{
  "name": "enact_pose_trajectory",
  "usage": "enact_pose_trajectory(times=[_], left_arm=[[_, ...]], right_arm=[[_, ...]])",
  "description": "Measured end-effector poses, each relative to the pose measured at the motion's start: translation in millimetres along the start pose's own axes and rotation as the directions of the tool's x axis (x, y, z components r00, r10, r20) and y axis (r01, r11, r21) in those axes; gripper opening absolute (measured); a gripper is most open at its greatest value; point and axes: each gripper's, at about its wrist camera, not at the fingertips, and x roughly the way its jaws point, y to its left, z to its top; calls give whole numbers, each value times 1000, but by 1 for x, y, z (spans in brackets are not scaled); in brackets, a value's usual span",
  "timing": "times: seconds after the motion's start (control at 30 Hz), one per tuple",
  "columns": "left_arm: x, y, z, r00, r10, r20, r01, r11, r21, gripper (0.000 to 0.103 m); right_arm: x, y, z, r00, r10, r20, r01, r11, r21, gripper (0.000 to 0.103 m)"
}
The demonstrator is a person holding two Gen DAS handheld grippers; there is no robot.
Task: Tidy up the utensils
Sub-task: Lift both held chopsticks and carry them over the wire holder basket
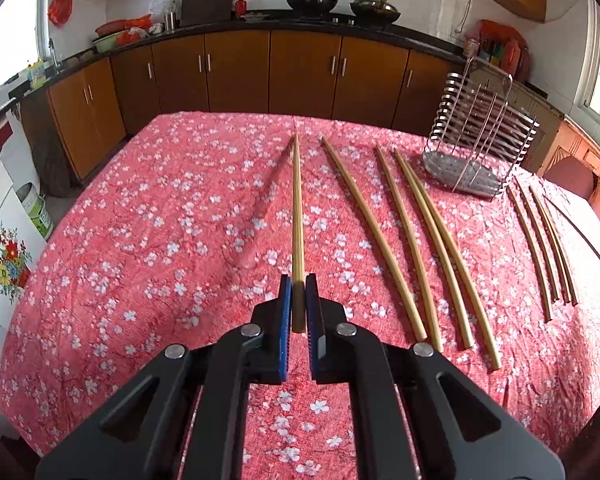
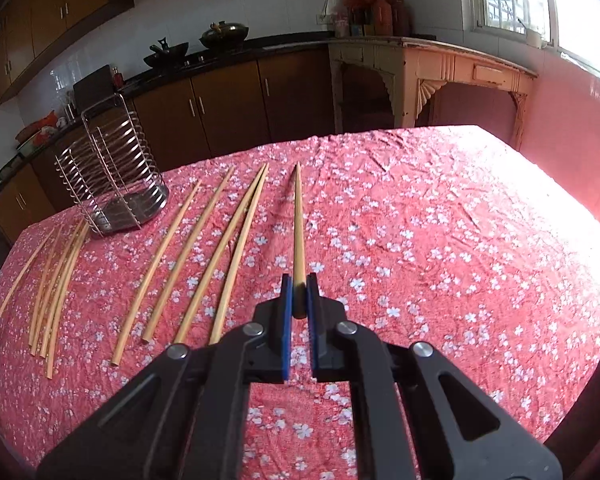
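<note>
My left gripper [image 1: 298, 285] is shut on a long wooden chopstick [image 1: 297, 216] that points forward above the red flowered tablecloth [image 1: 160, 240]. My right gripper [image 2: 299, 283] is shut on another wooden chopstick [image 2: 298, 224], also held above the cloth. Several loose chopsticks [image 1: 412, 248] lie in a row on the cloth to the right of the left gripper; they also show in the right wrist view [image 2: 188, 256], left of the right gripper. A further group of thinner chopsticks [image 1: 540, 248] lies beyond them, seen too in the right wrist view [image 2: 56, 284].
A wire and metal utensil holder [image 1: 476, 140] stands on the cloth at the back, also in the right wrist view [image 2: 112, 176]. Brown kitchen cabinets [image 1: 260, 72] and a dark counter with pots run behind the table. A pink side table [image 2: 460, 76] stands under the window.
</note>
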Motion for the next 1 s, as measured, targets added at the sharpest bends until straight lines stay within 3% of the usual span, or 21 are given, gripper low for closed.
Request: enact_pose_trajectory(times=[0.2, 0.4, 0.67, 1.0], left_arm=[[-42, 5, 29, 988, -25, 152, 27, 1000, -8, 7], [-61, 6, 64, 969, -25, 246, 32, 999, -23, 7], [-61, 3, 113, 944, -2, 330, 14, 999, -34, 7], [-59, -8, 139, 926, 9, 377, 6, 999, -38, 7]], right_arm=[[-40, 2, 33, 986, 4, 164, -1, 1000, -18, 8], [-50, 4, 68, 968, 11, 252, -8, 1000, -14, 8], [-43, 9, 122, 950, 21, 311, -18, 1000, -15, 8], [-37, 14, 160, 943, 42, 331, -37, 999, -21, 8]])
